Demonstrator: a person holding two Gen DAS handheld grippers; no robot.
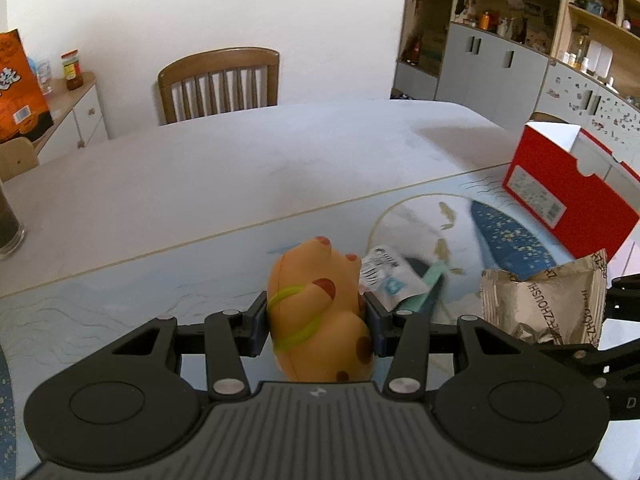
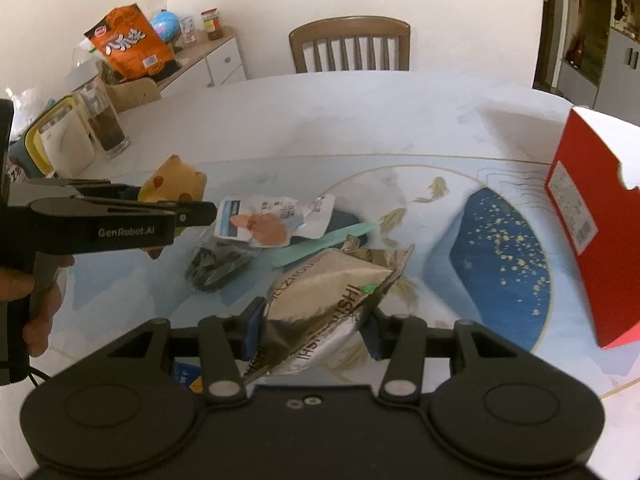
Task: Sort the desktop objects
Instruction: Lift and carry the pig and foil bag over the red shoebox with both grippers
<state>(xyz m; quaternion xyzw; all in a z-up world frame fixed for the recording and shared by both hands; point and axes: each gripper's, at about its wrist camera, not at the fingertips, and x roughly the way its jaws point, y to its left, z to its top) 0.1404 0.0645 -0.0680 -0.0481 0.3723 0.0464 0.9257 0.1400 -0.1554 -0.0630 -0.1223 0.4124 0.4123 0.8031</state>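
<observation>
My left gripper (image 1: 316, 320) is shut on an orange animal toy (image 1: 320, 308) with a green band, held above the glass-topped table. The same toy (image 2: 176, 184) shows at the left of the right wrist view, between the left gripper's black fingers (image 2: 120, 204). My right gripper (image 2: 312, 332) is shut on a crumpled silver foil bag (image 2: 324, 316); that bag (image 1: 544, 300) also appears at the right of the left wrist view. On the table lie a white printed pouch (image 2: 280, 212), a teal flat tool (image 2: 324, 244) and a dark bundle (image 2: 216, 268).
A red open box (image 2: 592, 216) stands at the right table edge. A glass of dark liquid (image 2: 104, 120) and a yellow-lidded container (image 2: 56, 140) sit at the far left. A wooden chair (image 2: 350, 44) is behind the table. A hand (image 2: 40, 300) grips the left tool's handle.
</observation>
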